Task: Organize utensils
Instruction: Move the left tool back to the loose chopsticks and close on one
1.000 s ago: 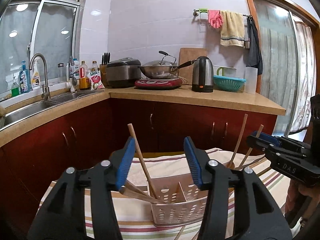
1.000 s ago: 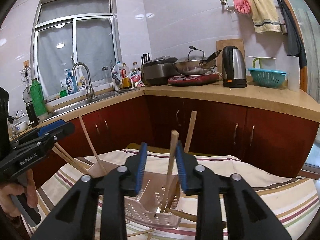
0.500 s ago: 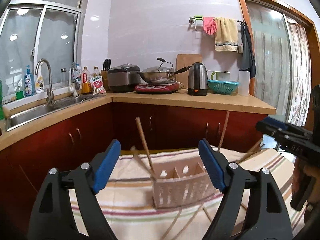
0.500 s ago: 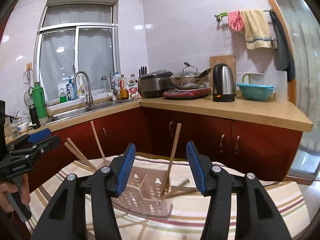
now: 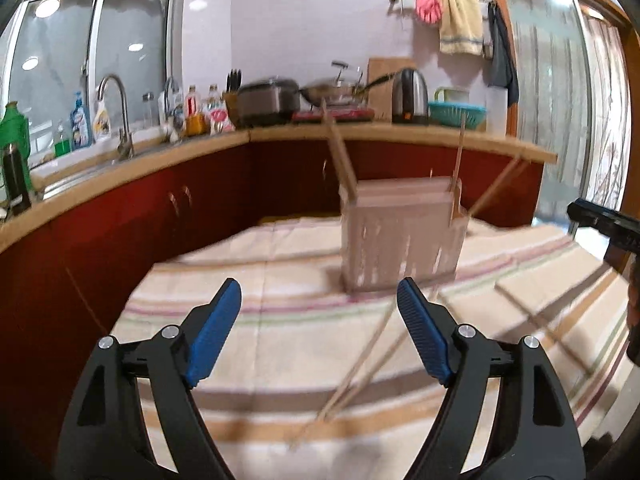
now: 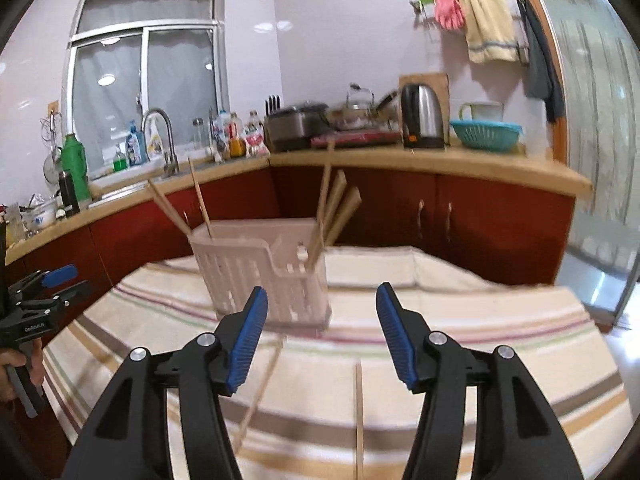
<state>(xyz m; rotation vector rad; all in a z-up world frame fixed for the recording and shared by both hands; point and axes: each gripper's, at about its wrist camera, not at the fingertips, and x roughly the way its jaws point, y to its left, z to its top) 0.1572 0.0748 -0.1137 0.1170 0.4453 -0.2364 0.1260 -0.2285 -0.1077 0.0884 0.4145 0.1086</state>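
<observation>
Left gripper (image 5: 319, 328) spread wide, empty; right gripper (image 6: 321, 334) opening, nothing between jaws. Holder (image 6: 264, 270) upright on striped cloth (image 6: 460, 320) (several chopsticks (image 6: 328, 204) already inside). Next, probably: descend onto loose chopsticks (image 5: 360, 372), align jaws across one shaft.

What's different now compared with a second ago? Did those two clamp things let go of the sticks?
Yes. Both let go of chopsticks they had been dropping into the utensil basket and pulled back from it. The left gripper now stands wide open and empty; the right gripper is empty, its jaws opening. The basket stayed on the striped cloth, and loose chopsticks still lie on it.
</observation>
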